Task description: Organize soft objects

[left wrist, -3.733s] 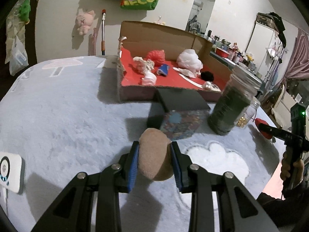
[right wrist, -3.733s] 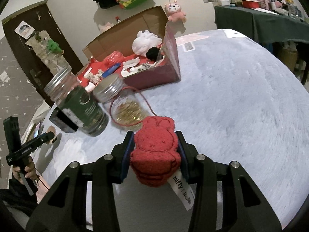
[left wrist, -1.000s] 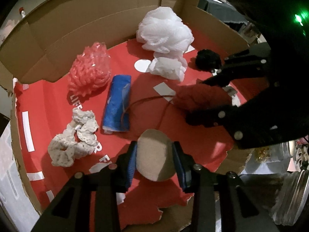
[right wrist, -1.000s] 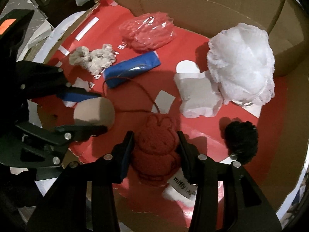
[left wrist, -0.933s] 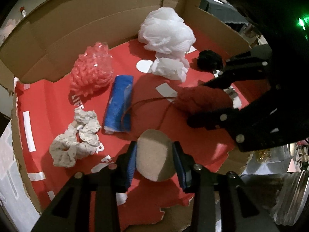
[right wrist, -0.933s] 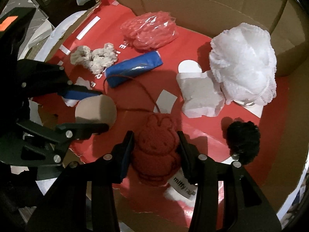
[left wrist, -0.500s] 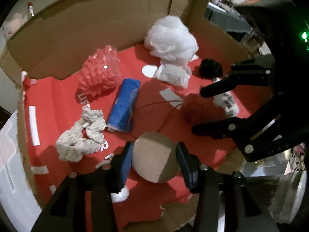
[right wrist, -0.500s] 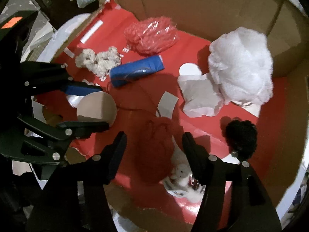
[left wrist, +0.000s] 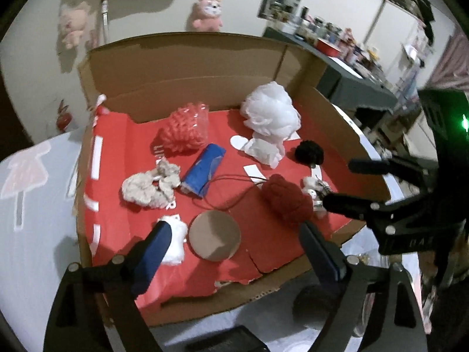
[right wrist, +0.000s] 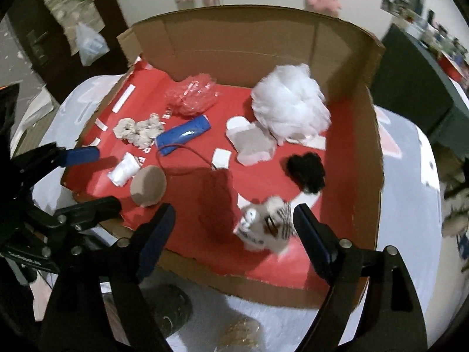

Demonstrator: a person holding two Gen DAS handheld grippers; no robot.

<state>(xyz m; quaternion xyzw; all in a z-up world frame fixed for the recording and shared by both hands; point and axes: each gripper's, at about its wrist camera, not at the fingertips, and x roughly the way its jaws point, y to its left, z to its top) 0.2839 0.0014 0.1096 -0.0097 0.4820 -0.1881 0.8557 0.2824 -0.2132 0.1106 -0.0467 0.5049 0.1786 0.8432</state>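
The tan round sponge (left wrist: 214, 240) lies on the red floor of the cardboard box (left wrist: 187, 58), just ahead of my open, empty left gripper (left wrist: 234, 252). The sponge also shows in the right wrist view (right wrist: 148, 186). The red plush rabbit (left wrist: 285, 198) lies in the box to its right; in the right wrist view the rabbit (right wrist: 215, 196) sits ahead of my open, empty right gripper (right wrist: 231, 228). Both grippers hover at the box's (right wrist: 375, 123) near edge.
In the box lie a white mesh puff (left wrist: 271, 114), a pink knit piece (left wrist: 184, 132), a blue roll (left wrist: 203, 170), a cream scrunchie (left wrist: 151, 186), a black pompom (left wrist: 309, 152) and a small striped plush (right wrist: 268, 226). Jars stand on the grey cloth near the box front.
Both grippers opened wide and pulled back from the box. The sponge and the red rabbit now lie free on the box floor.
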